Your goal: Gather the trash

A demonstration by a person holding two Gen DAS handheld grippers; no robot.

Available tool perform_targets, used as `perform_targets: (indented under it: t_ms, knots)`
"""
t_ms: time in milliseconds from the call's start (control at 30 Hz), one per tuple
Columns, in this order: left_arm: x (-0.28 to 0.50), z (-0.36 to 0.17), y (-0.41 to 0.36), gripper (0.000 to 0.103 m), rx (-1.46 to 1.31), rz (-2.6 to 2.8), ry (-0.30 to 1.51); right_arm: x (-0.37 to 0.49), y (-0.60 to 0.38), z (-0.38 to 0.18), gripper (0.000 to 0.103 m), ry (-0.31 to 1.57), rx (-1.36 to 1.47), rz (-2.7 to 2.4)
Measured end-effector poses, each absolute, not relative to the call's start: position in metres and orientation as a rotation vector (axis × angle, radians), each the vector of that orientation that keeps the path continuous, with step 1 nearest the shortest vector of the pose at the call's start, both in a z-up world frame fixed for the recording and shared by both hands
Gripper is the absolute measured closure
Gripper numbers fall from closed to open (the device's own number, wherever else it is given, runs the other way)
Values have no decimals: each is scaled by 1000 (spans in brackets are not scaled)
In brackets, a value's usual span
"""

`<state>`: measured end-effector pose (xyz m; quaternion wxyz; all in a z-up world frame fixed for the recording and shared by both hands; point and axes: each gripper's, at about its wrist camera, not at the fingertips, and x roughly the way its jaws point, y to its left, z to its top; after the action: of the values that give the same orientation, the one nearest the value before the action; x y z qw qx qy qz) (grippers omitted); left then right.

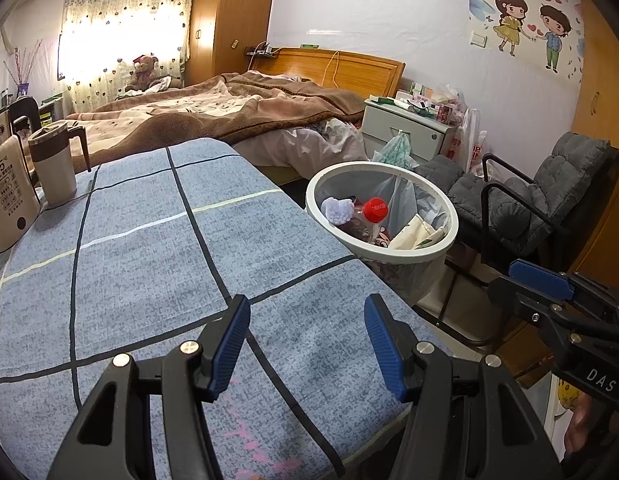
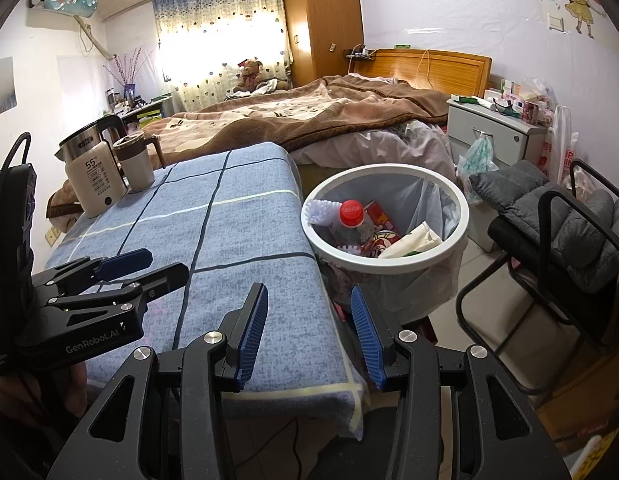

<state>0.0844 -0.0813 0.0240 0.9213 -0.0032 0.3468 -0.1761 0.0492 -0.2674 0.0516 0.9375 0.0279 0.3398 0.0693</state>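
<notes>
A white-rimmed trash bin (image 1: 449,216) (image 2: 465,216) with a plastic liner stands just off the right edge of the blue checked table (image 1: 157,248) (image 2: 237,232). Inside lie a bottle with a red cap (image 1: 375,210) (image 2: 351,213), a pale lilac lump (image 1: 336,210), white paper (image 2: 409,242) and printed wrappers. My left gripper (image 1: 307,344) hovers open over the table's near right part, nothing between its blue pads. My right gripper (image 2: 309,332) is open over the table's near right corner, empty. Each gripper shows in the other's view, the right one (image 1: 549,280) and the left one (image 2: 125,264).
A cream kettle (image 1: 9,196) (image 2: 95,184) and a lidded mug (image 1: 57,164) (image 2: 135,160) stand at the table's far left. Behind are a bed with a brown blanket (image 1: 229,112), a white nightstand (image 2: 493,132), hanging plastic bags and a grey padded chair (image 1: 529,208) (image 2: 569,232) right of the bin.
</notes>
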Motion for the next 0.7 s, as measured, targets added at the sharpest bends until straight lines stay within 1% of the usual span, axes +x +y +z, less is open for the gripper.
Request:
perform_targets:
  t_ms: [700]
  knots:
    - [84, 22, -84, 42, -5, -361, 720, 50, -266, 50, 58, 698, 59, 140]
